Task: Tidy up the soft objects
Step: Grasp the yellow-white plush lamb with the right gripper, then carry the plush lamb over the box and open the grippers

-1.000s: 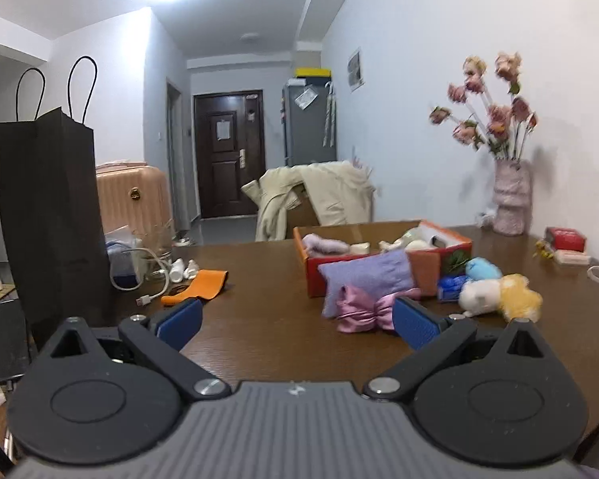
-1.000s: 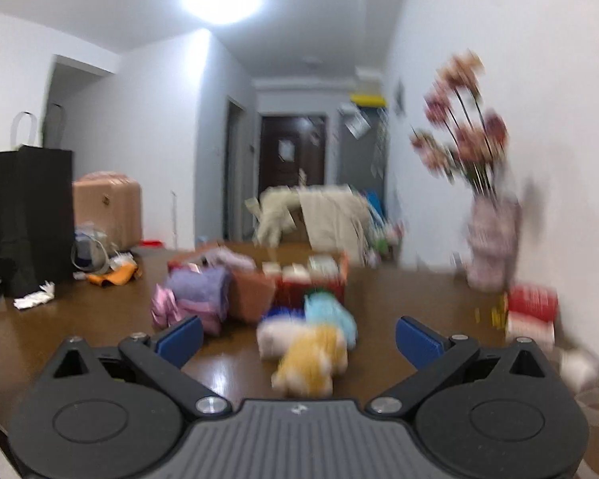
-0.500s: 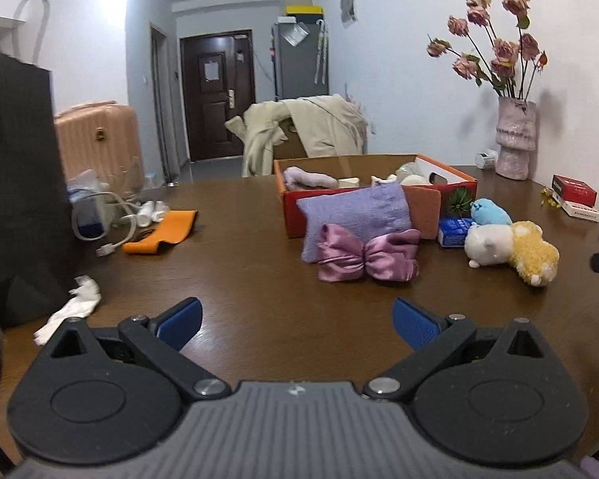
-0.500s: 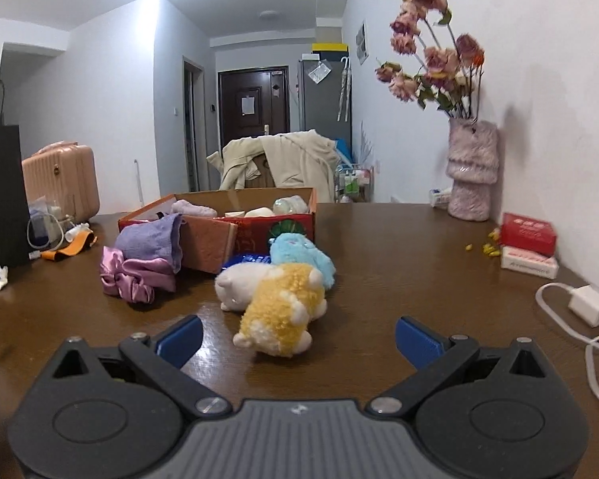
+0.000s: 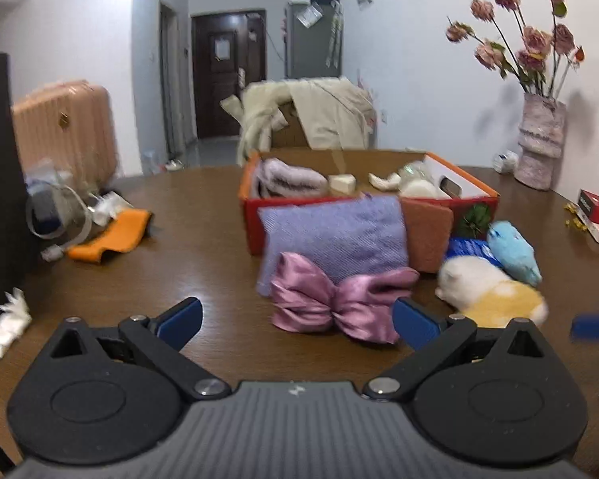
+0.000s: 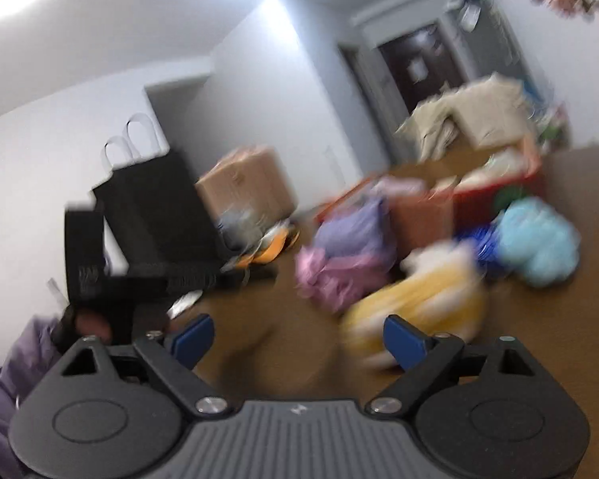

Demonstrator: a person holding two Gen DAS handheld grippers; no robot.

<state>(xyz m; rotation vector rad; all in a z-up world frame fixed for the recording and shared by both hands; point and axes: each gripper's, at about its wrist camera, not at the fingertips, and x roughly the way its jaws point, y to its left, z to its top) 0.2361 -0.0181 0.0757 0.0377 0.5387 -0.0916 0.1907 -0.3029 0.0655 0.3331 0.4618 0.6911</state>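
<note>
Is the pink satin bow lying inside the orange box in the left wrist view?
No. The pink satin bow lies on the table in front of the orange box, against a purple pillow.

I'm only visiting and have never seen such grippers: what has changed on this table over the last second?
Both grippers came closer to the soft things. The left gripper now faces the pink bow, jaws open and empty. The right gripper tilted toward the yellow plush toy; its jaws have just been closing a little, nothing between them. The bow, purple pillow and red box lie as before.
</note>
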